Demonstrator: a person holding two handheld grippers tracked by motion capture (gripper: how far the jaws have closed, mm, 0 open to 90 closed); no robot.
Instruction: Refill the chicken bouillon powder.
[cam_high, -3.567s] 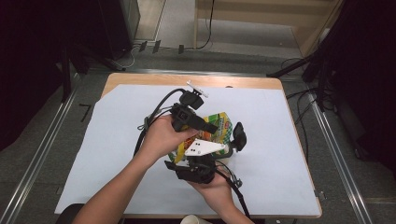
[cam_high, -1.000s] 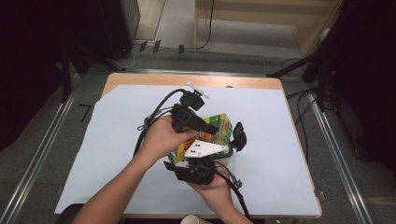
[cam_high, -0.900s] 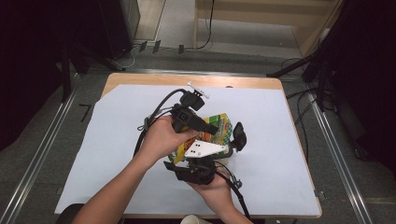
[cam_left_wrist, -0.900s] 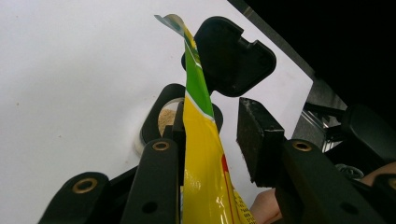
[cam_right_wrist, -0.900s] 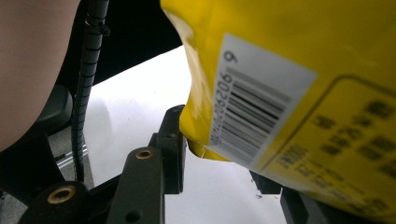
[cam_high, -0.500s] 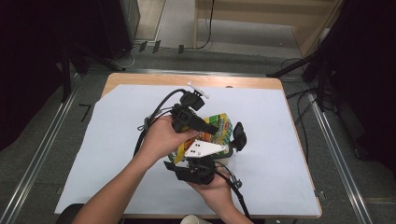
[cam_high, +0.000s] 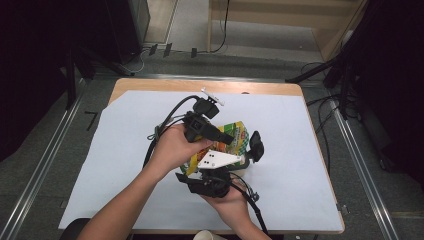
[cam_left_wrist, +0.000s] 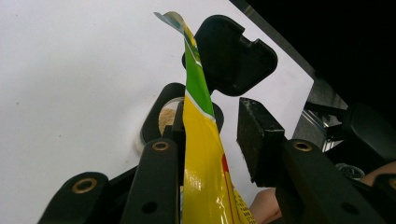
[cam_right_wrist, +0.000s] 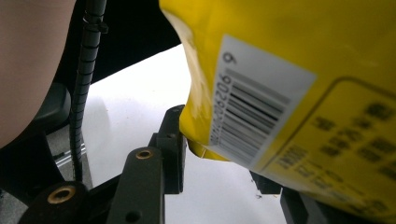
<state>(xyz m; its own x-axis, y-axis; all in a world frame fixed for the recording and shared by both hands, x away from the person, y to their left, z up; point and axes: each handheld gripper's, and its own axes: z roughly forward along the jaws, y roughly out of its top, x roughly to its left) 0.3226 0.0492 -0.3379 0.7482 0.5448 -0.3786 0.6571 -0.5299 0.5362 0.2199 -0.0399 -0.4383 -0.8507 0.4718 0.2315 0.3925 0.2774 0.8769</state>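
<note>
High view, worktop: a wooden worktop (cam_high: 150, 85) covered by a white sheet, seen from above.
High view, packet: a yellow and green foil snack packet (cam_high: 235, 137) is held up off the sheet near the middle of the worktop, between the two hands.
High view, left gripper: the black left gripper (cam_high: 227, 140) comes in from the left, its jaws lying across the packet.
High view, right gripper: the black right gripper (cam_high: 225, 167), topped by a grey three-cornered plate, sits at the packet's near edge.
Left gripper view, jaws: the packet (cam_left_wrist: 203, 154) stands edge-on, touching the left jaw; the right jaw stands off it with a gap, so the jaws are apart.
Left gripper view, beyond: the other gripper's black jaw pad (cam_left_wrist: 233, 56) just behind the packet's top.
Right gripper view, jaws: the packet's barcoded back (cam_right_wrist: 299, 88) lies over the jaws; its lower corner touches the left jaw, but whether the jaws clamp it I cannot tell.
</note>
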